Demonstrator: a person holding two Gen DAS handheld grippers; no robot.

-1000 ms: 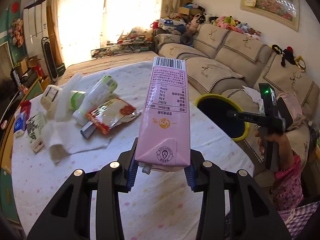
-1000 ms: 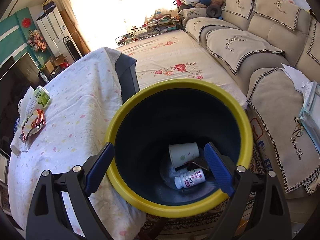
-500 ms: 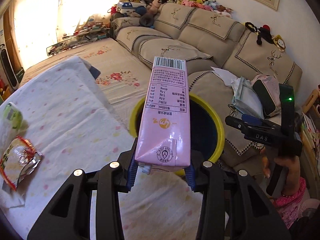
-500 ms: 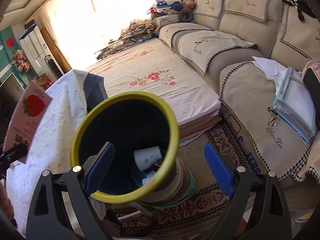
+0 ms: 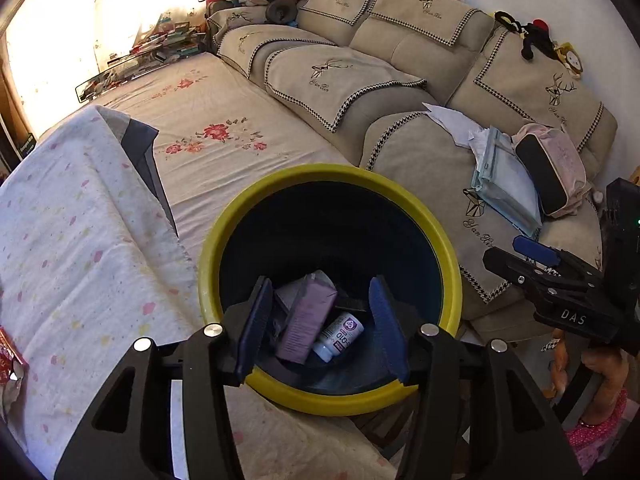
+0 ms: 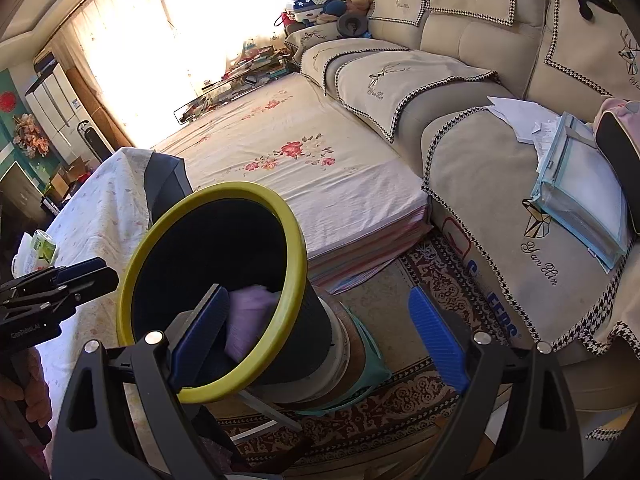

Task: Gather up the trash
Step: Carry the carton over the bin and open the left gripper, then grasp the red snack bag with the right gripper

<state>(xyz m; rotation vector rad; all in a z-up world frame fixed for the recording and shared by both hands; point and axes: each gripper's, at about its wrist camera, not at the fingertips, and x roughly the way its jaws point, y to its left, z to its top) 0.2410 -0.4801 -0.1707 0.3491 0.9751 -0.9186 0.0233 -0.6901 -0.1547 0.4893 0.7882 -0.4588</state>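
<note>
The dark bin with a yellow rim (image 5: 448, 264) stands beside the table, and my left gripper (image 5: 320, 328) hangs right over its mouth. Its jaws are opening and nothing is between the blue pads. The pink carton (image 5: 306, 320) lies down inside the bin next to a white bottle (image 5: 338, 336). My right gripper (image 6: 316, 336) stands wide open and empty, just right of the bin rim (image 6: 296, 248). It also shows at the right of the left wrist view as the right gripper (image 5: 516, 258). In the right wrist view, the carton (image 6: 252, 320) is a pink blur in the bin.
The table under a white dotted cloth (image 5: 80, 260) lies left of the bin, with a red snack wrapper (image 5: 8, 360) at its edge and a green can (image 6: 42, 246). A beige sofa (image 5: 400, 60) with papers and a pink bag (image 5: 552, 168) lies behind, a patterned rug (image 6: 420, 400) below.
My left gripper swung from the table to over the bin, its jaws parted and the pink carton dropped in. The right gripper drifted to the bin's right side.
</note>
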